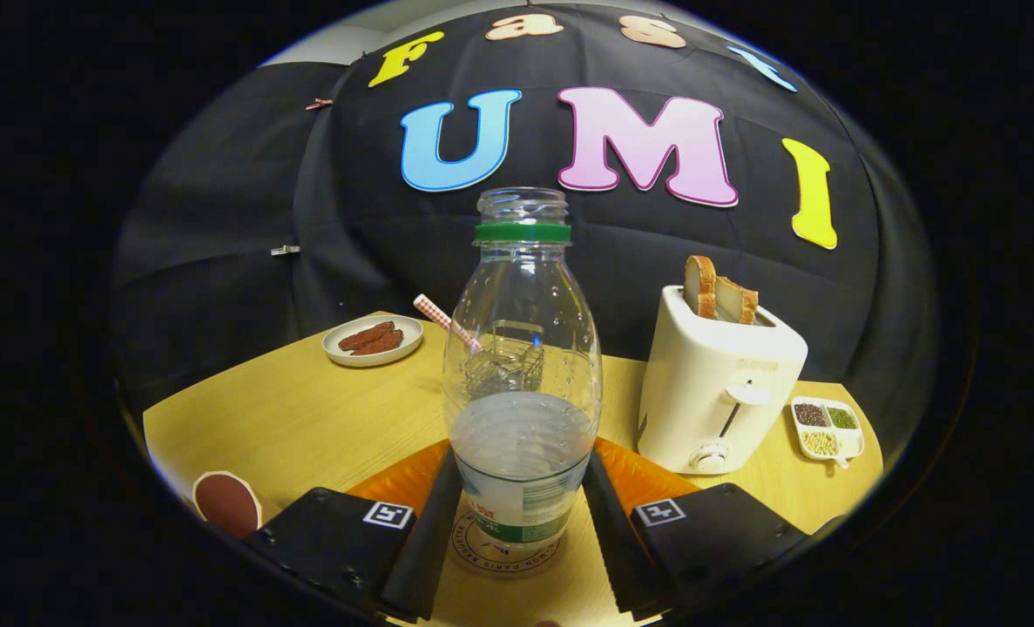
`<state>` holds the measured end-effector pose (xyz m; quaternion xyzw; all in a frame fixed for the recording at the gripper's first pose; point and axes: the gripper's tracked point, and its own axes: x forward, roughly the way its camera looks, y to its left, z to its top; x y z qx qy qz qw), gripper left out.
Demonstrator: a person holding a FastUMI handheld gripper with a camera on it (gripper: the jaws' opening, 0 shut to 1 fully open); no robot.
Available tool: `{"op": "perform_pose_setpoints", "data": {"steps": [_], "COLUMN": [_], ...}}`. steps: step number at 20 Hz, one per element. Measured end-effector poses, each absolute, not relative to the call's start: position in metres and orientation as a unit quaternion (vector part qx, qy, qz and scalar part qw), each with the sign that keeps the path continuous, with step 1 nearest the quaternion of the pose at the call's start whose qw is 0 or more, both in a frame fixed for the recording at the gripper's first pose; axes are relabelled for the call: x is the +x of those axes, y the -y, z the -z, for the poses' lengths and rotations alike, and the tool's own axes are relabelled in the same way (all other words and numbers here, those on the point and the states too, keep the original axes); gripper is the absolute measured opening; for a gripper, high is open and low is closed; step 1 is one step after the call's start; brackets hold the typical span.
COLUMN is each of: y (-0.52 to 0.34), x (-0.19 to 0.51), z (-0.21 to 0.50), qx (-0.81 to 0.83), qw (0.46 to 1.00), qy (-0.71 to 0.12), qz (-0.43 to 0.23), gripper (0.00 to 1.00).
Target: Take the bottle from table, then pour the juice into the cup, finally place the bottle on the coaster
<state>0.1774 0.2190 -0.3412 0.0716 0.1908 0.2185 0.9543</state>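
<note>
The gripper (522, 540) shows as two broad, flat housing blocks, one on each side, with rounded outer corners and a matte finish. Each block carries a small square fiducial marker on its upper inner corner: a white field with a dark angular pattern inside. Small round screw heads are visible along the outer edges of both blocks, several on the left one and at least two on the right. From the inner edge of each block a long, narrow finger (422, 544) runs forward as a straight flat-faced bar. No cables can be made out.
</note>
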Motion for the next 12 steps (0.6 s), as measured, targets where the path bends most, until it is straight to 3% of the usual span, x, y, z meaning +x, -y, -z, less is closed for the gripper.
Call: {"op": "perform_pose_setpoints", "data": {"steps": [12], "y": [-0.226], "x": [0.169], "z": [0.356], "qx": [0.083], "qw": [0.949], "qy": [-0.207], "qz": [-0.223], "gripper": [0.80]}}
